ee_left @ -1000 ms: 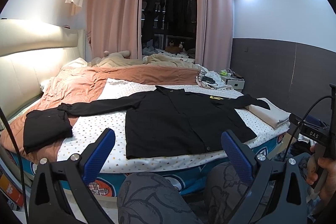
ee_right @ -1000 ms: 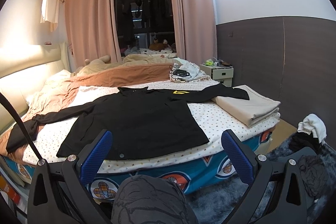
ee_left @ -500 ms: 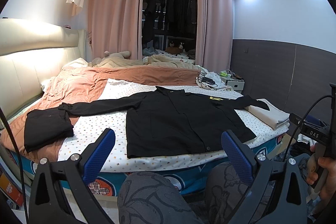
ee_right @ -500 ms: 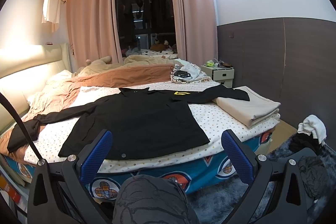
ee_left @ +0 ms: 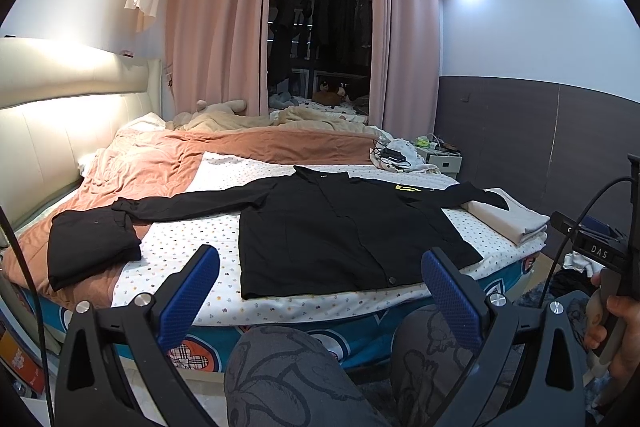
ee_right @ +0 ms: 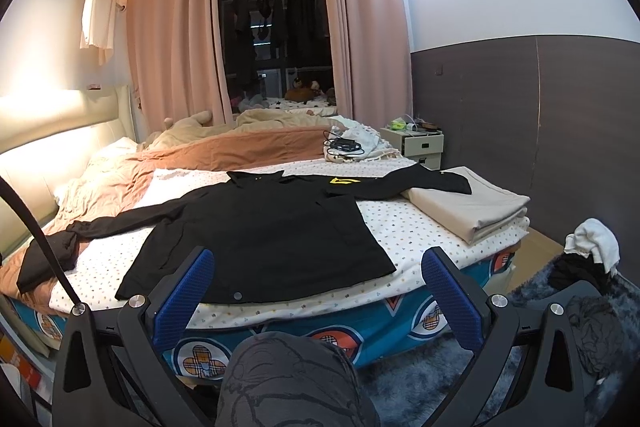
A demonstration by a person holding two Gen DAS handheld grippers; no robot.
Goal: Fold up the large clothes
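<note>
Left claw (ee_left: 320,291): I am holding it wide open and empty, low over my knee, short of the bed's near edge.
Right claw (ee_right: 318,291): I am holding this one spread open too, gripping nothing, also short of the bed.
Black jacket (ee_left: 340,227): it is lying flat and unfolded on the dotted sheet (ee_left: 188,247), straight ahead of both claws, collar toward the far side and hem along the near edge.
Long axis: the body is running away from me, hem to collar; the sleeves are stretching across the bed, left and right.
Left sleeve (ee_left: 180,203): it is reaching out toward the folded black garment (ee_left: 88,251) on the pink quilt (ee_left: 160,163).
Right sleeve (ee_right: 420,181): its cuff is lying on the beige folded stack (ee_right: 476,207) at the bed's right corner.
Nearer claw: I am judging each hem corner as closer to the claw on its own side, the hem being the nearest part of the jacket to me.
Step in hand: I am judging the fold as not yet begun, with both claws clear of the cloth.
Risk: the right cuff is resting higher on the stack, so that sleeve may drag as I am folding it in.
</note>
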